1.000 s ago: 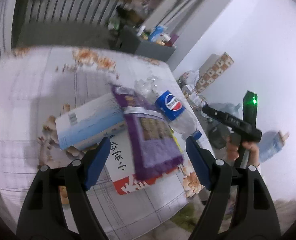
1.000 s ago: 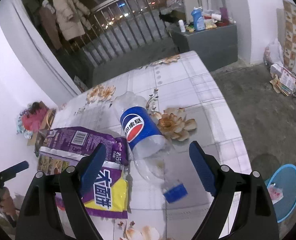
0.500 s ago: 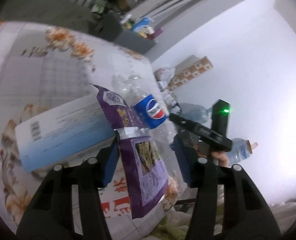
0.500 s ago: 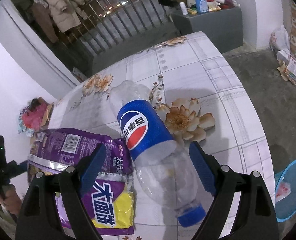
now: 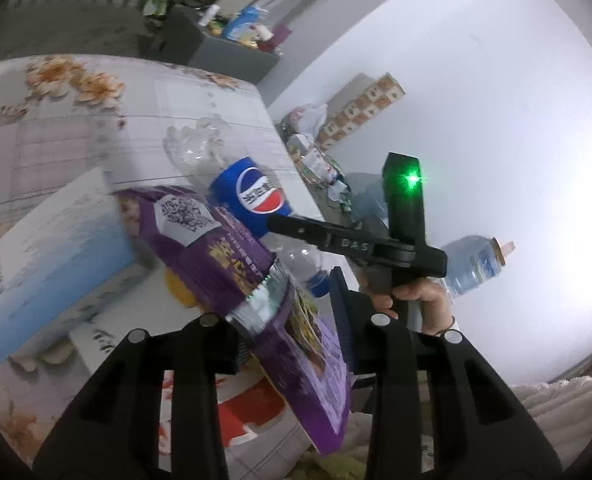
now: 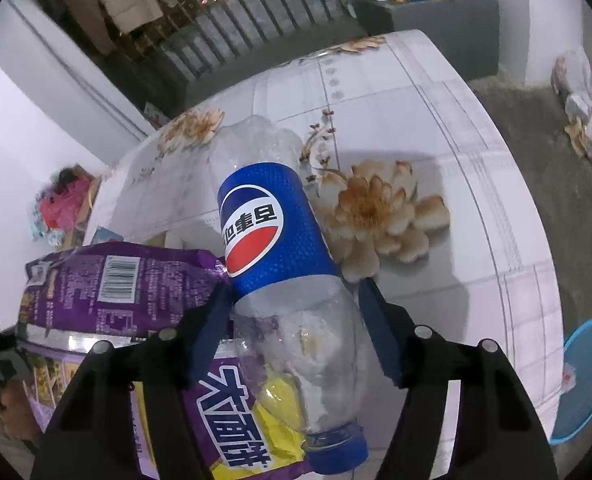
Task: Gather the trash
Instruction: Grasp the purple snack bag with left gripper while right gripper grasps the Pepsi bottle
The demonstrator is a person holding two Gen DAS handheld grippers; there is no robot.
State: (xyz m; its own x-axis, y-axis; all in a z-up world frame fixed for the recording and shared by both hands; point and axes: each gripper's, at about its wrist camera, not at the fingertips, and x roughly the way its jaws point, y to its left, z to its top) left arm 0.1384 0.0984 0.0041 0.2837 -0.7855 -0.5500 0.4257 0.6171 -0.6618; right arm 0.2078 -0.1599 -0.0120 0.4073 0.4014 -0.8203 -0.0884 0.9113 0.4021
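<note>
An empty Pepsi bottle (image 6: 272,248) with a blue label and blue cap lies on the flowered tabletop (image 6: 436,92). My right gripper (image 6: 292,312) straddles its clear neck part, jaws open, close to both sides. A purple snack bag (image 5: 232,256) lies beside the bottle and partly on a blue-white box (image 5: 52,248). My left gripper (image 5: 292,316) has its jaws narrowed around the bag's sealed edge, which looks lifted; contact on the right pad is unclear. The bag also shows in the right wrist view (image 6: 120,284). The bottle shows in the left wrist view (image 5: 256,196).
A red-white printed sheet (image 5: 252,408) lies under the bag at the table's near edge. On the floor are a blue basket (image 6: 584,376), a water jug (image 5: 476,264) and a litter pile (image 5: 316,160). A grey cabinet (image 6: 428,12) stands behind the table.
My left gripper has advanced and narrowed around the purple bag's edge. My right gripper has moved forward and down until its open jaws flank the bottle.
</note>
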